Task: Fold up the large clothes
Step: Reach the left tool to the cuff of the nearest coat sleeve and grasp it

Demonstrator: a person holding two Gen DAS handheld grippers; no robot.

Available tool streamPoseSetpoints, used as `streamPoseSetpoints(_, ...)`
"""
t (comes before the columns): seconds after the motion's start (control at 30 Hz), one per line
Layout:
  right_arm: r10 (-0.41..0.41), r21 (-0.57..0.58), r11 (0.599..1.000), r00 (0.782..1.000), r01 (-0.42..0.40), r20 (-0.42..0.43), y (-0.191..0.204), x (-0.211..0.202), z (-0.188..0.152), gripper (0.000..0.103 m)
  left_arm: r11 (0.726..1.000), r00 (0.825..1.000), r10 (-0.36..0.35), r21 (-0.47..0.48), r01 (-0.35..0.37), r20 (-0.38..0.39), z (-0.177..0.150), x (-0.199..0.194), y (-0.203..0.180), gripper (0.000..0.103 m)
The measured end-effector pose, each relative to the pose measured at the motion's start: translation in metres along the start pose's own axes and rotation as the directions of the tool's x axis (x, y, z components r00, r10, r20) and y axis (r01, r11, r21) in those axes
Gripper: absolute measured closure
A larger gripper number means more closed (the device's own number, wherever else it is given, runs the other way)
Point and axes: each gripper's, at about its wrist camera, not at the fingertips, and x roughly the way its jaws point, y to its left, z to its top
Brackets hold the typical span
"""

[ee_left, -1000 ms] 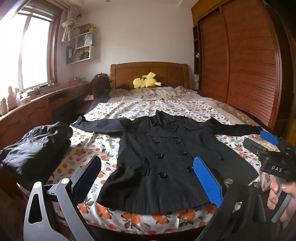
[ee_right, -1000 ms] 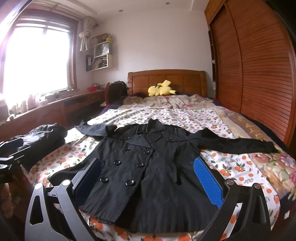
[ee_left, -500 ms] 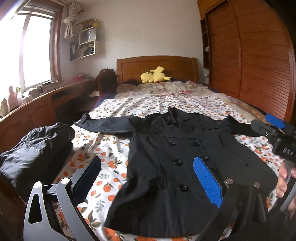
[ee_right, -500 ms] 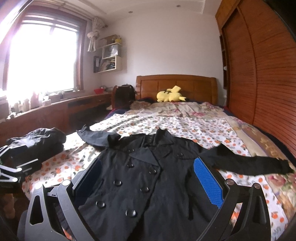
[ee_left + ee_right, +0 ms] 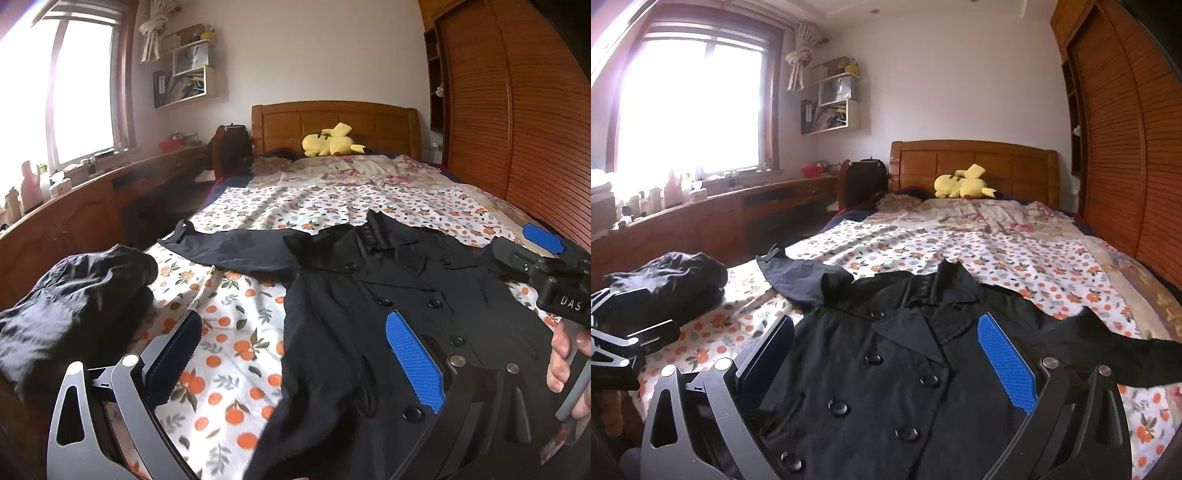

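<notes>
A black double-breasted coat (image 5: 369, 295) (image 5: 886, 354) lies flat and face up on the bed, sleeves spread to both sides. My left gripper (image 5: 295, 354) hovers open over the coat's lower left edge, nothing between its blue pads. My right gripper (image 5: 886, 362) is open above the coat's buttoned front, also empty. In the left wrist view the right gripper (image 5: 532, 251) shows at the right edge over the coat's right sleeve, held by a hand (image 5: 565, 354). The left gripper (image 5: 624, 339) shows at the left edge of the right wrist view.
A folded dark garment (image 5: 70, 302) (image 5: 668, 280) sits at the bed's left edge. The bed (image 5: 332, 199) has an orange-print sheet and a yellow plush toy (image 5: 328, 142) by the headboard. A wooden desk (image 5: 74, 221) runs along the left, a wooden wardrobe (image 5: 517, 110) on the right.
Both grippers have moved forward and lower over the coat, which now fills more of each view. Both stay open and empty.
</notes>
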Motion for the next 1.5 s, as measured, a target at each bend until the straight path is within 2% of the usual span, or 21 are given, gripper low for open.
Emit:
streamPoseSetpoints(0.3,-0.001,0.001,1.000,0.998,0.001,-0.060,0.004,0.066,-0.014,0.006,1.000,0.998,-0.003,-0.008,0.002,-0.068,0.015,0.078,0.033,0.002)
streamPoseSetpoints(0.43,-0.008,-0.010,1.000,0.991,0.007,-0.135,0.001,0.096,-0.036,0.006,0.999,0.994,-0.036,-0.036,0.032,-0.107,0.018,0.121,0.051,0.002)
streamPoseSetpoints(0.6,0.005,-0.002,1.000,0.980,-0.005,-0.198,-0.001,0.115,-0.053,0.006,0.998,0.988,-0.019,-0.061,0.010,-0.152,0.023,0.178,0.072,0.002)
streamPoseSetpoints(0.77,0.021,0.017,1.000,0.975,-0.017,-0.220,-0.004,0.121,-0.058,0.006,0.994,0.982,-0.014,-0.105,-0.006,-0.191,0.034,0.234,0.095,0.003)
streamPoseSetpoints(0.97,0.021,0.010,1.000,0.973,-0.019,-0.230,-0.002,0.126,-0.061,0.006,0.987,0.966,-0.014,-0.157,-0.028,-0.257,0.047,0.293,0.120,0.023)
streamPoseSetpoints(1.1,0.020,0.008,1.000,0.972,-0.019,-0.234,-0.002,0.126,-0.061,0.006,0.975,0.946,-0.044,-0.220,-0.030,-0.322,0.046,0.330,0.134,0.037)
streamPoseSetpoints(1.23,0.021,0.013,1.000,0.972,-0.018,-0.234,-0.003,0.126,-0.061,0.006,0.957,0.926,-0.070,-0.288,-0.043,-0.371,0.041,0.356,0.145,0.046)
streamPoseSetpoints(1.27,0.021,0.013,1.000,0.972,-0.018,-0.233,-0.003,0.126,-0.061,0.006,0.953,0.922,-0.077,-0.298,-0.043,-0.379,0.039,0.361,0.147,0.058)
streamPoseSetpoints(1.3,0.020,0.012,1.000,0.972,-0.017,-0.232,-0.003,0.126,-0.061,0.006,0.952,0.917,-0.087,-0.302,-0.038,-0.388,0.039,0.366,0.148,0.075)
streamPoseSetpoints(1.43,0.015,0.009,1.000,0.974,-0.013,-0.225,-0.004,0.124,-0.060,0.006,0.938,0.908,-0.133,-0.346,-0.014,-0.397,0.044,0.375,0.149,0.095)
streamPoseSetpoints(1.5,0.010,0.008,1.000,0.975,-0.008,-0.222,-0.004,0.121,-0.059,0.006,0.946,0.904,-0.118,-0.322,-0.022,-0.410,0.048,0.376,0.144,0.101)
